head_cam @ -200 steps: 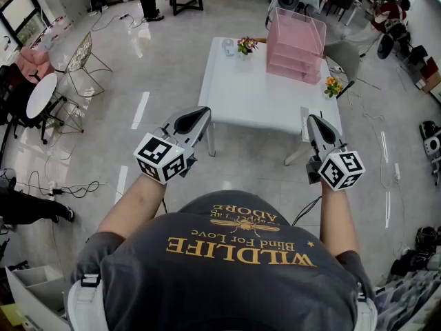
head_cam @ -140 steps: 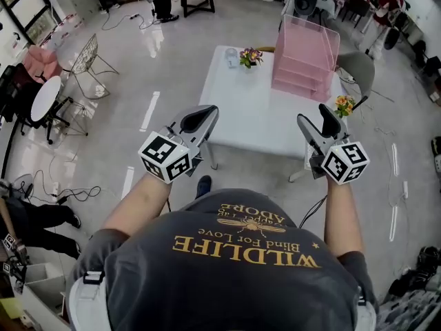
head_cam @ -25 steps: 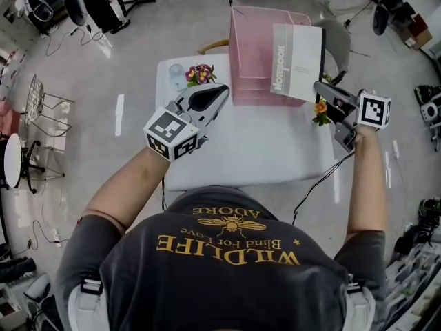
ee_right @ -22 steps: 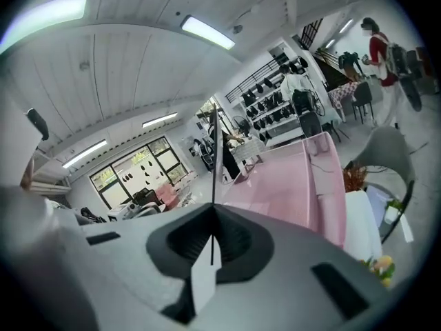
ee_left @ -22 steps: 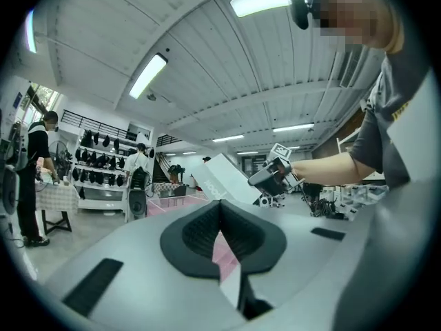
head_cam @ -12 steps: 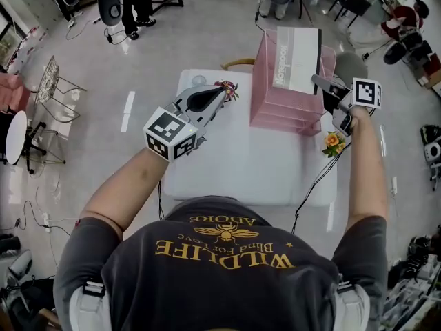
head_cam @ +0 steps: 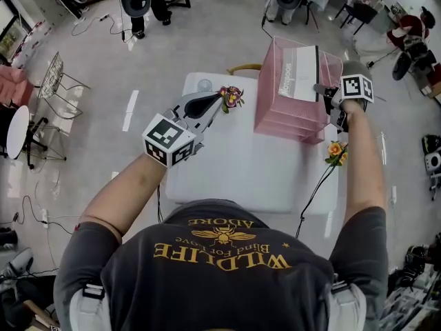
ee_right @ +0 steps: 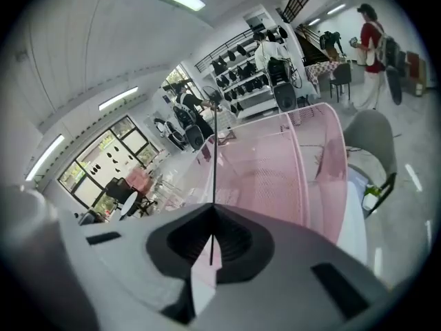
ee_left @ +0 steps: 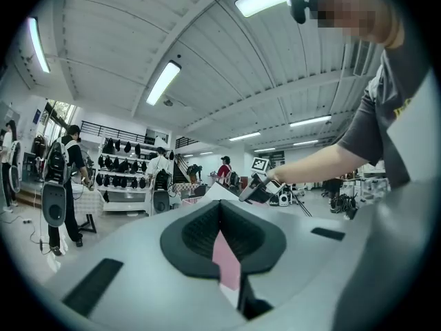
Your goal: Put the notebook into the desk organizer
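Note:
The notebook (head_cam: 298,73), grey and white with print on its cover, stands on edge over the open top of the pink wire desk organizer (head_cam: 289,112). My right gripper (head_cam: 322,88) is shut on the notebook's right edge. In the right gripper view the notebook (ee_right: 213,150) shows only as a thin dark line running up from the right gripper (ee_right: 212,211), with the organizer (ee_right: 275,171) just beyond. My left gripper (head_cam: 210,104) hangs over the table's left part, shut and empty. Its own view shows the left gripper (ee_left: 220,209) holding nothing.
The organizer stands at the back right of a white table (head_cam: 234,164). A pink flower pot (head_cam: 231,96) and a glass (head_cam: 204,85) sit at the back left, and an orange flower pot (head_cam: 335,150) sits at the right edge. Chairs and cables lie on the floor around.
My right gripper has carried the notebook left and down over the organizer's top. The left gripper has stayed over the table's left part.

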Demonstrator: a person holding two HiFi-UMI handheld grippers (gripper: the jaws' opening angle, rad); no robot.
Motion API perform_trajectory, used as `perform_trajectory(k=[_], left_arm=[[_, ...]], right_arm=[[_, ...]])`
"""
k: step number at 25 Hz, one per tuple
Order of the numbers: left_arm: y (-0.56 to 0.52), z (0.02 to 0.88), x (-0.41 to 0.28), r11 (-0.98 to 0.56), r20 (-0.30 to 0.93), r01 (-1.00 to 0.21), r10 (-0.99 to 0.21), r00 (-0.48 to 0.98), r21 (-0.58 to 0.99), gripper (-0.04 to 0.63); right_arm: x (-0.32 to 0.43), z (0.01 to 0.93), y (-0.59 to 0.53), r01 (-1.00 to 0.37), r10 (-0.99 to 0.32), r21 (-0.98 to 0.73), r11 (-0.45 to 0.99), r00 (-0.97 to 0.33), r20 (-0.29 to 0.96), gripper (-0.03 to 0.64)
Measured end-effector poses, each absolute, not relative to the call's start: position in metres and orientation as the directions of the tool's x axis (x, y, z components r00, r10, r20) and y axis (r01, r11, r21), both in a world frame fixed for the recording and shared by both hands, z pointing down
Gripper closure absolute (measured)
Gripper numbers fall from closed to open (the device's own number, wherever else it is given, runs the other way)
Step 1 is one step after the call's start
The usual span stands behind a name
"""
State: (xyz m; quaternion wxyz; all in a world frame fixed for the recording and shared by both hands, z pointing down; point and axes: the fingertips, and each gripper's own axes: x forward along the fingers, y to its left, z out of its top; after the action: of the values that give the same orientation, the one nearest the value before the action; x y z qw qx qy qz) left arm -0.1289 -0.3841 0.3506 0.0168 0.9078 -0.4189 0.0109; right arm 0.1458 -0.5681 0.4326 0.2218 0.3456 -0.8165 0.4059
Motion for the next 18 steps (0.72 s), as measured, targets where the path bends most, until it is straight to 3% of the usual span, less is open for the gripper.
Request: perform_trajectory(k=[11,18], left_arm=[[-0.379,0.353,-0.133,-0.643,0.040,-0.766,-0.765,0.643,0.019,0.594],[-0.374,0.350,-0.135,-0.642,0.035,-0.766,-0.765,0.643,0.018,0.594]], right_arm=[[0.156,0.464,-0.592,-0.901,-0.464,-0.224,0.372,-0.390,0.795,0.599],[0.161,0.461,-0.599,-0.926,-0.554,0.050,0.374,-0.180,0.813,0.548]])
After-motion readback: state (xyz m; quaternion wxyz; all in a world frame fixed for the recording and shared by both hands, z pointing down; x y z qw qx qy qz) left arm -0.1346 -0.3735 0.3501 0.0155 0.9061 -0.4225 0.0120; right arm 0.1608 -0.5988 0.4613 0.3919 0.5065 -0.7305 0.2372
